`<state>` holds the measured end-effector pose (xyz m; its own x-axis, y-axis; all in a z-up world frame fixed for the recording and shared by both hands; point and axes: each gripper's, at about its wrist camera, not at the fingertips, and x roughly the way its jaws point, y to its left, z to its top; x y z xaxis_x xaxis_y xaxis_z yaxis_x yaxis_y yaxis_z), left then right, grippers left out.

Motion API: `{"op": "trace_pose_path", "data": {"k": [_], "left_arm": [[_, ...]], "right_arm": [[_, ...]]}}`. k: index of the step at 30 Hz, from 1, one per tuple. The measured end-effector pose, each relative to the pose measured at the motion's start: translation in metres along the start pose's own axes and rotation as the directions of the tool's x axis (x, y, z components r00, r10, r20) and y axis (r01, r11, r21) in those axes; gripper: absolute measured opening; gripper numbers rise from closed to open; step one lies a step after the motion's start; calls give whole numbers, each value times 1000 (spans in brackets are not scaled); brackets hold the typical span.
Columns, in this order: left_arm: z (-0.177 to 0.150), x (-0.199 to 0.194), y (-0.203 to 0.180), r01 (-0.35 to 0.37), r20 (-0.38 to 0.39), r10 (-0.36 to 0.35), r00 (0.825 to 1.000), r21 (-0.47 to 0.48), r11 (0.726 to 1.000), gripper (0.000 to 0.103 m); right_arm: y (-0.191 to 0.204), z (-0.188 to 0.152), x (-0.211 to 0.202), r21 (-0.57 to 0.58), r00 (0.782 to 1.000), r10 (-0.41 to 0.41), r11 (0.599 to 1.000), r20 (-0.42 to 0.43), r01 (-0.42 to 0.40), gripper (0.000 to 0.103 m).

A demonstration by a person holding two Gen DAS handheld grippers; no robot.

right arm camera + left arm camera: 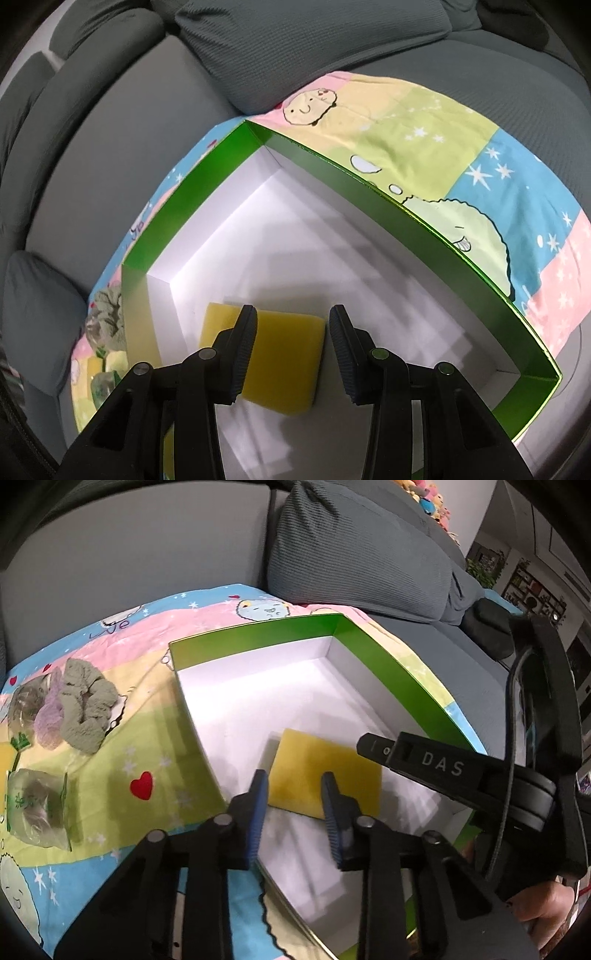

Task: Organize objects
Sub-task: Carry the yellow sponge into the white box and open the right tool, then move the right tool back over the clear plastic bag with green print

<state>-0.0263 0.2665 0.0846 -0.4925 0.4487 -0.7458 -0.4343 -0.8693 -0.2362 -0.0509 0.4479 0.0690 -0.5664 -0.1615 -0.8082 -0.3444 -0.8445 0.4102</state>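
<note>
Two grippers: both hover over the open box, pointing down into it.
Left gripper (295, 805): its blue-padded jaws look parted in its own view, with nothing between them; pressed on nothing, though they stand as close as they ever get here.
Right gripper (291, 332): jaws part-way apart, empty; the pads touch nothing.
Yellow sponge (280, 365): lies flat on the box floor near the left wall, under and just ahead of the right gripper's left finger (243, 350); its right edge falls short of the right finger.
Sponge from the left view (325, 775): beyond the left gripper's tips, between them in line of sight, apart from them.
Right gripper body (443, 768): seen from the left view above the box's right wall; white letters "DAS" can be read on it.
Box (369, 188): green walls, white inside, lidless; apart from the sponge its floor is bare, with open room toward the far corner.
Blanket (110, 768): pastel cartoon cloth under the box, spread on a grey sofa (129, 554).
Scrunchies (85, 705): a grey-green and a lilac one, left of the box on the blanket.
Clear packets (37, 808): two, near the scrunchies; print unreadable.
Grey cushion (351, 554): behind the box's far corner.
</note>
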Motion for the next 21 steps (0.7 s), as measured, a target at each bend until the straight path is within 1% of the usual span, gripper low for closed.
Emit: {"op": "trace_pose_path", "data": {"k": [1,4,9,12,13,15,17,18,19,20,21], "left_arm": [[0,-1,3,-5,-1,5,1000,-5,1000,22],[-3,-4,6,-14,-2,14,1000,-5,1000,21],[-8,-10,11,-75,4,75,997,2,997,21],[-9,-15,14,-63,4,63,998,-4,998,21],[-11,-20,12,-53,6,53,999,-4,999,26],[-12,-30,10,-49,22,49,999,-1,999,30],[-13,-47,10,-24,59,24,998,0,1000,31],[-14,-60,13,-9,83,10,996,-4,1000,35],[-14,-71,15,-6,102,7,995,-10,1000,44],[-14,-79,19,-10,116,11,993,-15,1000,51],[-15,-91,28,-29,138,32,990,-26,999,61]], "right_arm": [[1,0,1,-4,1000,2,1000,-4,-2,43],[2,0,3,-15,1000,19,1000,-18,-20,43],[5,-2,8,-29,999,28,999,-37,-29,43],[8,-2,7,-42,997,67,997,-46,-69,43],[11,-3,6,-49,995,85,995,-42,-87,43],[18,-3,1,-72,992,121,990,-32,-123,43],[29,-6,-7,-103,984,179,978,-19,-180,43],[36,-7,-12,-116,979,203,972,-13,-204,43],[42,-8,-16,-129,974,225,966,-8,-224,43],[49,-9,-21,-142,968,250,958,-3,-248,43],[58,-12,-27,-160,959,285,946,1,-281,48]]}}
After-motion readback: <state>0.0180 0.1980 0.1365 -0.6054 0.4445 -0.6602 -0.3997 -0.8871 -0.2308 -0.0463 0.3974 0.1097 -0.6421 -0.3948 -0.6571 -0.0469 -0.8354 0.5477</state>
